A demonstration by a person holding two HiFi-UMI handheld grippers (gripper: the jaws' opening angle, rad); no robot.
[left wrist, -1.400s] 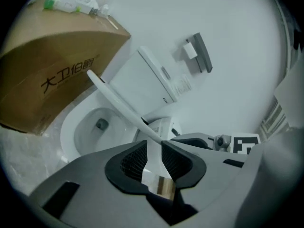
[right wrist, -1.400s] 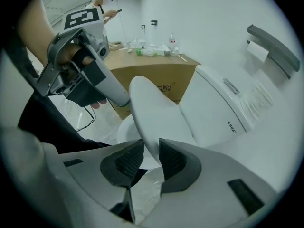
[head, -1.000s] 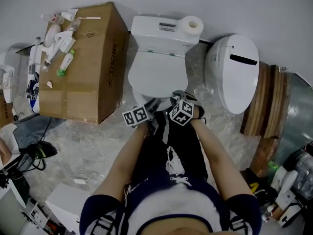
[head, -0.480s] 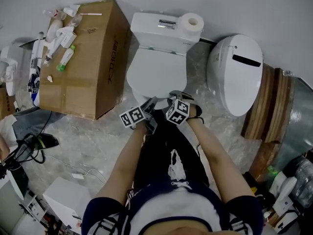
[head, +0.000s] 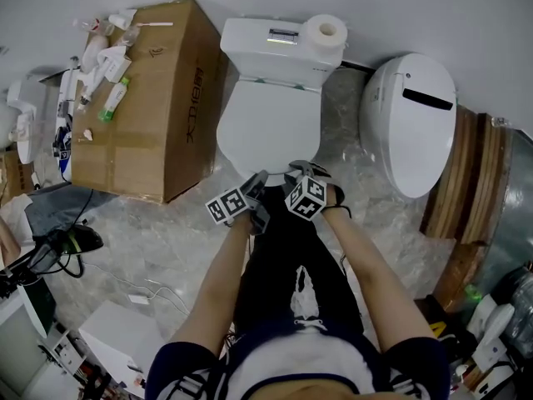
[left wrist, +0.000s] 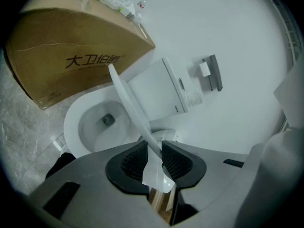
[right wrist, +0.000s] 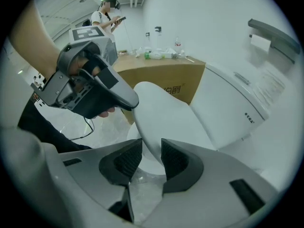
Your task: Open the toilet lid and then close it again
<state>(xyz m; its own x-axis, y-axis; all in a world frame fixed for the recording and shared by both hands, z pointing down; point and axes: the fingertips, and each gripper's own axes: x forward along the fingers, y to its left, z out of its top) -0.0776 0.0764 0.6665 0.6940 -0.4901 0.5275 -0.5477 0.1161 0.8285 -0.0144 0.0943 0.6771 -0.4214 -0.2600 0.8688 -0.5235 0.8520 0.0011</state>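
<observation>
Head view: the left gripper (head: pixel 256 182) and right gripper (head: pixel 296 172) met at the front edge of the lid (head: pixel 271 127), upper centre. Left gripper view: jaws pinched the part-raised lid (left wrist: pixel 126 96), apparently for swinging it, and the bowl (left wrist: pixel 97 122) lay exposed at centre left. Right gripper view: jaws clamped the same rim (right wrist: pixel 164 115), probably to steady it.

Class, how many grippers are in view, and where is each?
2. The left gripper clamps the front edge of the toilet lid; the right gripper sits just right of it, jaws closed on the same edge. No others show.
</observation>
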